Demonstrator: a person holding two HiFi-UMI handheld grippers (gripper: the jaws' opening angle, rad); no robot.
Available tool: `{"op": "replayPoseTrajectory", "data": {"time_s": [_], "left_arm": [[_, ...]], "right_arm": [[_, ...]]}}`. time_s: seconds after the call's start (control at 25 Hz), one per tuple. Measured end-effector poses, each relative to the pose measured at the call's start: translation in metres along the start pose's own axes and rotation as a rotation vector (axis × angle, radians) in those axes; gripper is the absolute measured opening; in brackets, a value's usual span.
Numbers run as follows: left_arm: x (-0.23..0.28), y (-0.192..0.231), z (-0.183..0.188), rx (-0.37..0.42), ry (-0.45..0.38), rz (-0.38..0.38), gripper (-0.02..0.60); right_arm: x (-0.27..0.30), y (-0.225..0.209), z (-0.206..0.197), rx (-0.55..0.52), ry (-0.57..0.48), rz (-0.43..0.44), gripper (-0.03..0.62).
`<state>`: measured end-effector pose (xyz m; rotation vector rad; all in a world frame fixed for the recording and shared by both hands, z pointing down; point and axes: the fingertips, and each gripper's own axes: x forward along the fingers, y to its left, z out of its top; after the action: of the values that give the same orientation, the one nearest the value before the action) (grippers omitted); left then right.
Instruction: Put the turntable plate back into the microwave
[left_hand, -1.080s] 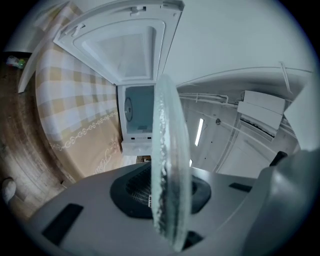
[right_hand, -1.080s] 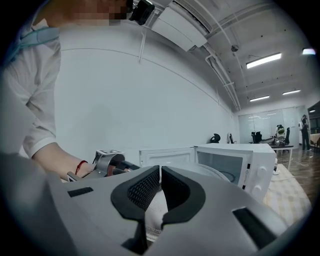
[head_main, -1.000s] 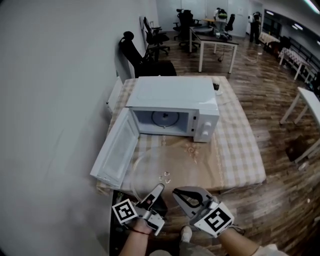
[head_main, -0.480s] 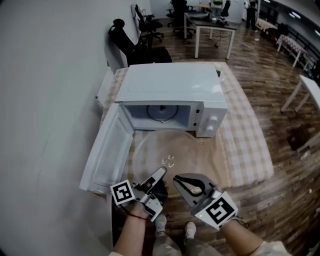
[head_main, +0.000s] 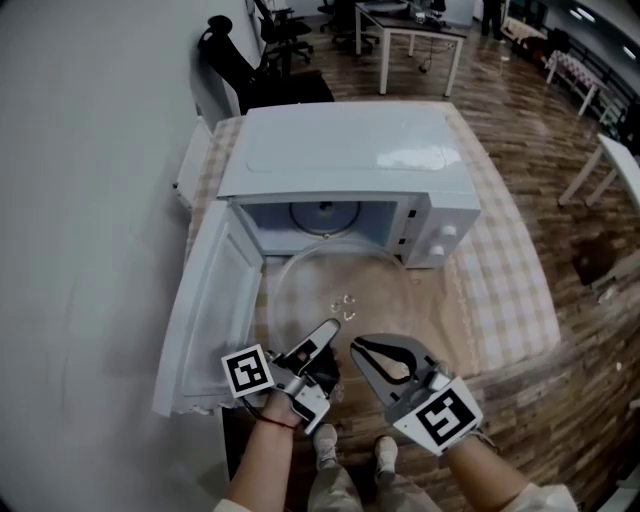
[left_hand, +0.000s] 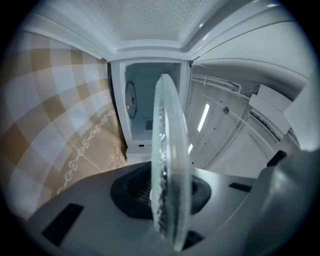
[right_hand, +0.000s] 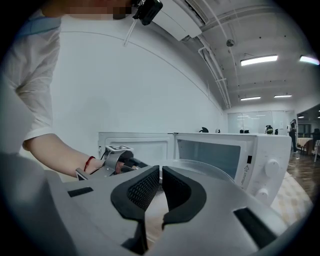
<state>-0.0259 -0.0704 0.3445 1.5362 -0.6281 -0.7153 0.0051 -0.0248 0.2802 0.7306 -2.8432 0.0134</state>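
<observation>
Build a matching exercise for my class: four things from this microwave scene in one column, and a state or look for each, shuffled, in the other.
1. microwave door
2. glass plate
3. right gripper
4. tablecloth

A. jaws together, nothing between them
B. beige and white checks
C. swung open
D. clamped at its rim by the left gripper

Pairs: 1-C, 2-D, 3-A, 4-B

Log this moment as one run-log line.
left gripper: shut on rim of glass plate | right gripper: shut, empty | microwave: door open | glass plate: held before opening, not yet inside
</observation>
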Motion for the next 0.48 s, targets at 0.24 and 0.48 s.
{"op": "replayPoseTrajectory", "data": {"time_s": [0.24, 0.48], "left_arm": [[0.011, 0.014, 0.017, -0.007, 0.014, 0.021, 0.048], [0.018, 0.022, 0.039, -0.017, -0.010, 0.021, 0.048]], "right_arm": [[0.020, -0.008, 0.000, -0.079, 0.034, 0.014, 0.034], [0.021, -0.020, -0.016, -0.149, 0.106, -0.007, 0.034]]}}
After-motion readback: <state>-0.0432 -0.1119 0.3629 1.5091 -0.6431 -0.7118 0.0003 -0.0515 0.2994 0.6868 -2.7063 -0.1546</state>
